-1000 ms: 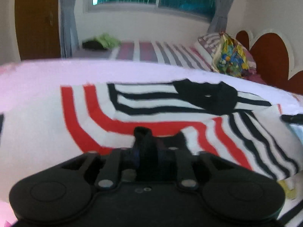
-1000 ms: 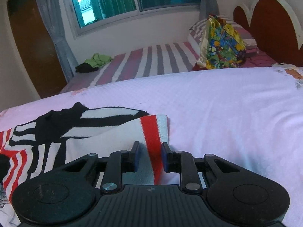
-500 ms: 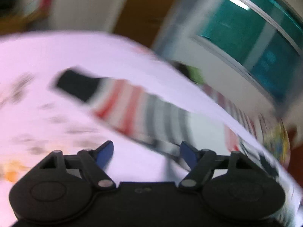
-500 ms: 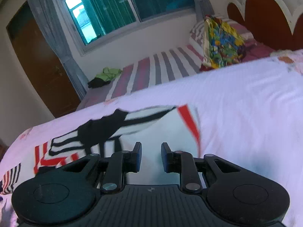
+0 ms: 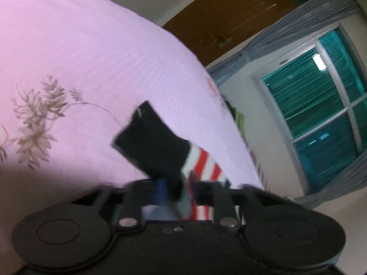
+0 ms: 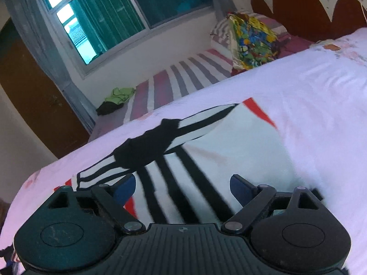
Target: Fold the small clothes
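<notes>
A small white shirt (image 6: 229, 142) with black and red stripes and a black collar (image 6: 146, 151) lies on the pale pink bedsheet (image 6: 309, 96). Over it my right gripper (image 6: 183, 185) has its jaws opening wide. The cloth lies below them, and neither blue pad (image 6: 125, 186) presses on it. In the left wrist view my left gripper (image 5: 176, 188) is shut on the shirt's sleeve (image 5: 201, 162) just behind its black cuff (image 5: 151, 142). The cuff sticks out ahead of the fingers over the bedsheet (image 5: 91, 57). This view is rolled and blurred.
Behind lie a second bed with a striped sheet (image 6: 174, 84), a green cloth (image 6: 119, 94), a colourful bag (image 6: 252, 39) and a scalloped headboard (image 6: 298, 6). A window (image 6: 128, 11), grey curtains and a brown door (image 5: 229, 18) line the far wall. A leaf print (image 5: 36, 119) marks the sheet.
My left gripper left the shirt's body, swung over to the sleeve while rolling, opened and then shut on it by the black cuff. My right gripper let go of the red-edged fold and opened wide.
</notes>
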{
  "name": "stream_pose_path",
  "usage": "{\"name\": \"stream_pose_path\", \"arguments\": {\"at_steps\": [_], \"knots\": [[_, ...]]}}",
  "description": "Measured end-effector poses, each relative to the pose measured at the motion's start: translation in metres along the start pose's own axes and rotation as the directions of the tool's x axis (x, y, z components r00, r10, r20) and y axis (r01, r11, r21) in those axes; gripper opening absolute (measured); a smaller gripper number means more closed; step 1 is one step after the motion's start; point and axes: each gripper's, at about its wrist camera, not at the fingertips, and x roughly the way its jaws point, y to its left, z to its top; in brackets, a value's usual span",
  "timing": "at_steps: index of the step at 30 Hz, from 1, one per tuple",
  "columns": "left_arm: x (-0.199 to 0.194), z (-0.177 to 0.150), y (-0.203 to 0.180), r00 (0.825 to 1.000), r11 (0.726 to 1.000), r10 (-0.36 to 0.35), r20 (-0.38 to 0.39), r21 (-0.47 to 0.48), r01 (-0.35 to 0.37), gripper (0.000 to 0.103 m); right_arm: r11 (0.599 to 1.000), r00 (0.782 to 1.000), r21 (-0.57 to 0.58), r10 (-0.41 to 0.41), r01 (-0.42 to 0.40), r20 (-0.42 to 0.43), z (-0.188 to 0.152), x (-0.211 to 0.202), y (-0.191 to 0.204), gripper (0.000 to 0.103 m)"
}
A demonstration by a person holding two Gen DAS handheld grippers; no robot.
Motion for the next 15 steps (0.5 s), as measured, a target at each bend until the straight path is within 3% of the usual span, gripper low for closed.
{"name": "stream_pose_path", "arguments": {"at_steps": [4, 6, 8, 12, 15], "knots": [[-0.008, 0.005, 0.001, 0.998, 0.998, -0.055, 0.01, 0.038, 0.054, 0.005, 0.999, 0.999, -0.02, -0.028, 0.028, -0.016, -0.009, 0.007, 0.01, 0.087], [-0.011, 0.0, -0.02, 0.989, 0.985, -0.146, -0.001, 0.089, 0.146, 0.005, 1.0, 1.0, -0.022, -0.019, 0.019, -0.017, -0.013, 0.006, 0.012, 0.086], [-0.014, -0.013, -0.051, 0.981, 0.966, -0.19, -0.031, 0.172, 0.192, 0.005, 0.999, 1.0, -0.032, -0.012, 0.011, -0.019, -0.017, 0.005, 0.013, 0.086], [-0.004, -0.059, -0.125, 0.948, 0.891, -0.277, -0.155, 0.328, 0.314, 0.005, 0.999, 1.0, -0.049, 0.011, -0.012, -0.012, -0.022, -0.004, 0.013, 0.086], [0.012, -0.112, -0.186, 0.919, 0.821, -0.292, -0.266, 0.423, 0.384, 0.005, 0.999, 1.0, -0.037, 0.022, -0.022, -0.001, -0.019, -0.015, 0.007, 0.086]]}}
